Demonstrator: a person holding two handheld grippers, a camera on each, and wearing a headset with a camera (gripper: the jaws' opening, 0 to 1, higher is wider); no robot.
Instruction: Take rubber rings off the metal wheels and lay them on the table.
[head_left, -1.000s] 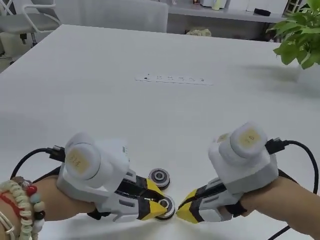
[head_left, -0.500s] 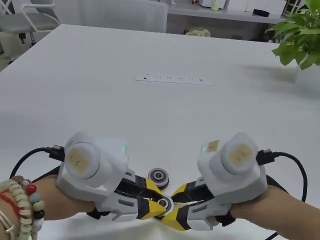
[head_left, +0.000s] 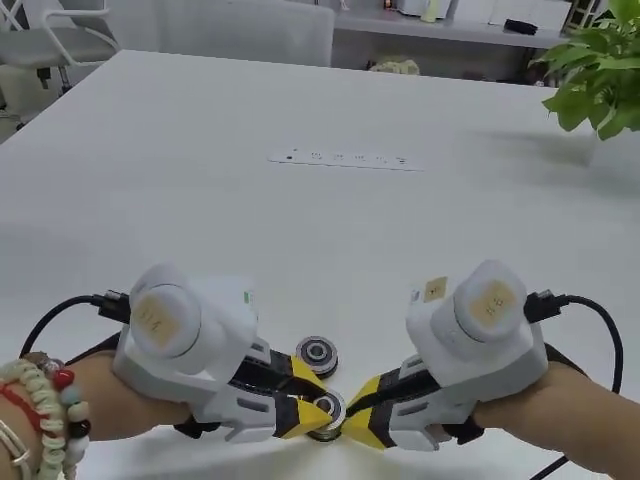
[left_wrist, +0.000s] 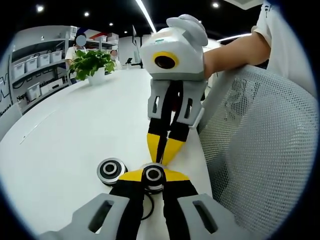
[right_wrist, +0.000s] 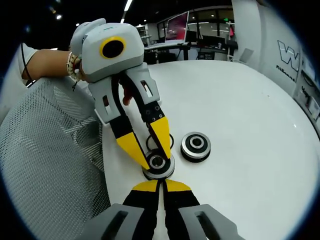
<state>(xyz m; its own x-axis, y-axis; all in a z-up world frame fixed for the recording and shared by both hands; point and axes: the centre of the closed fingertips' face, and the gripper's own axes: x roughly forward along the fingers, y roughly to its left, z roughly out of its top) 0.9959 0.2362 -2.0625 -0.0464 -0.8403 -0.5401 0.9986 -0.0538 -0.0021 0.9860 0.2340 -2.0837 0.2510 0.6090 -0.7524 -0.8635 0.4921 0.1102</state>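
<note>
Overlapping yellow fingers (head_left: 362, 424) half-hiding near wheel (head_left: 328, 407)

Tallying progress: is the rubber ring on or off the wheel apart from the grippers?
On: the free metal wheel has a black rubber ring around its hub.

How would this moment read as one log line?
left gripper: shut on wheel | right gripper: shut, at wheel rim | second wheel: on table beside

The table (head_left: 320, 230) is seen as smooth, matt white; the loose wheel (right_wrist: 195, 145) is shown in bright polished metal (banded by dull black rubber); the chair (left_wrist: 260, 150) is covered in mesh.
</note>
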